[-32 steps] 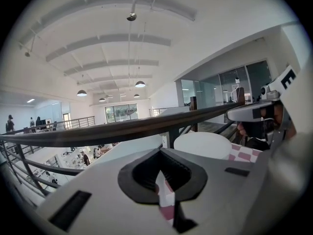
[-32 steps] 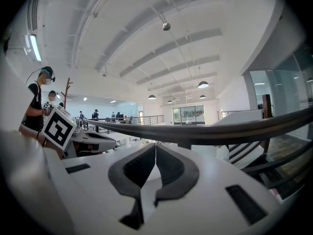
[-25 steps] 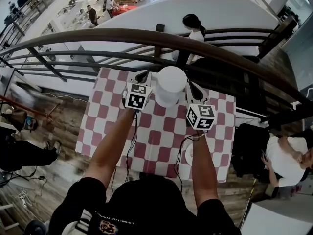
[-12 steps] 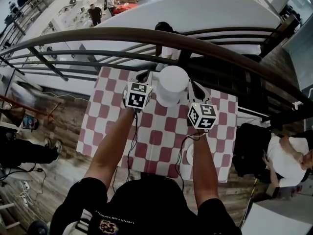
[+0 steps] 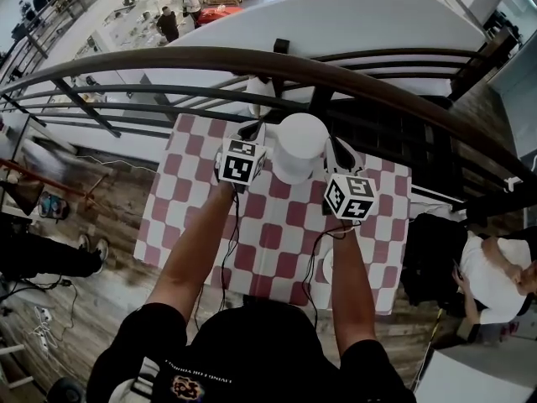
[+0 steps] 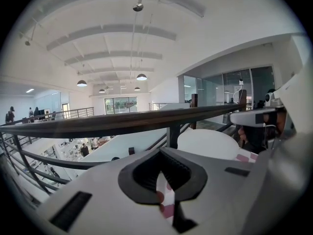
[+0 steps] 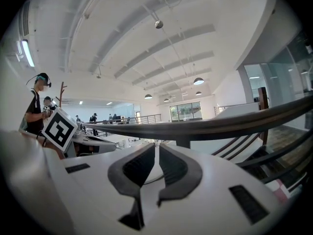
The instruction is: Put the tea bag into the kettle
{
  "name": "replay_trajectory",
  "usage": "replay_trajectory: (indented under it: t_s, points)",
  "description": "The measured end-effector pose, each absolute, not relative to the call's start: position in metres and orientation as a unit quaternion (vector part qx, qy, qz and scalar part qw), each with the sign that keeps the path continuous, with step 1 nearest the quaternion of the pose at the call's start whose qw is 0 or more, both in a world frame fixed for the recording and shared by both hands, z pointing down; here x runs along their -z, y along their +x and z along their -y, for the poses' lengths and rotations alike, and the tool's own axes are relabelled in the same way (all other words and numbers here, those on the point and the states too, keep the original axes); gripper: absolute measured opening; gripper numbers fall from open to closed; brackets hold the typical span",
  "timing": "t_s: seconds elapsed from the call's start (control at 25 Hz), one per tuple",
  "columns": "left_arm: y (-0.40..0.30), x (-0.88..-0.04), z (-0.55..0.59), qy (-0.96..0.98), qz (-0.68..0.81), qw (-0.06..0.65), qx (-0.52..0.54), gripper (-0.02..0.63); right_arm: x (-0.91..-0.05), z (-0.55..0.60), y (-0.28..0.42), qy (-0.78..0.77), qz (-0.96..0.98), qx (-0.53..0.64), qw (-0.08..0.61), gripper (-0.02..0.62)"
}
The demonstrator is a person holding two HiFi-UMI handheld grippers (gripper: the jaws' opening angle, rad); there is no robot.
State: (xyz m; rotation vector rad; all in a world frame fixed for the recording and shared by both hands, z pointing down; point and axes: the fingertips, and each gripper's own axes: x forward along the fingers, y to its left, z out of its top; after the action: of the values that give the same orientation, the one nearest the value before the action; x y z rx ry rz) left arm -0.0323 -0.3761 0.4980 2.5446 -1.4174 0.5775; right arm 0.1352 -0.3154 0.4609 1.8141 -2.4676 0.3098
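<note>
White and rounded, the kettle (image 5: pixel 299 145) stands at the middle of the far edge of the table (image 5: pixel 268 233), which is covered in a red and white checked cloth. It sits between the two tools, close to both. The left tool (image 5: pixel 252 129) reaches to the kettle's left side. In its own view its tips are clenched together, with only a narrow wedge of checked cloth showing behind them. The right tool (image 5: pixel 339 152) lies along the kettle's right side, its jaws also clenched with just a thin slit between the pads. No view shows the tea bag. A small white disc (image 5: pixel 324 267) lies near the table's near edge, partly hidden by the right forearm. Beyond the far edge runs a dark railing (image 5: pixel 252 61).
</note>
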Motion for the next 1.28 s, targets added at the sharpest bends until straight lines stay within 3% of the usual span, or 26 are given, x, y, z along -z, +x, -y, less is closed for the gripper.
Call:
replay_trajectory:
  t_s: [0.08, 0.2, 0.36, 0.6, 0.92, 1.28]
  points:
    - [-0.032, -0.498, 0.376, 0.854, 0.475, 0.087, -0.193, -0.002, -0.462, 0.315, 0.134, 0.587, 0.802, -0.109, 0.026, 0.023]
    - [-0.033, -0.498, 0.375, 0.856, 0.474, 0.088, -0.188, -0.002, -0.467, 0.315, 0.130, 0.578, 0.806, -0.125, 0.021, 0.094]
    - [-0.032, -0.499, 0.376, 0.857, 0.472, 0.094, -0.184, -0.002, -0.473, 0.315, 0.133, 0.580, 0.802, -0.142, 0.008, 0.117]
    - [-0.031, -0.496, 0.375, 0.858, 0.472, 0.088, -0.184, -0.002, -0.470, 0.318, 0.130, 0.574, 0.797, -0.184, -0.035, 0.124]
    - [-0.028, -0.484, 0.365, 0.861, 0.471, 0.066, -0.182, 0.000, -0.435, 0.321, 0.112, 0.573, 0.812, -0.113, -0.013, 0.124]
    - [-0.042, -0.462, 0.347, 0.862, 0.476, 0.060, -0.164, 0.000, -0.407, 0.326, 0.094, 0.561, 0.822, -0.091, -0.036, 0.123]
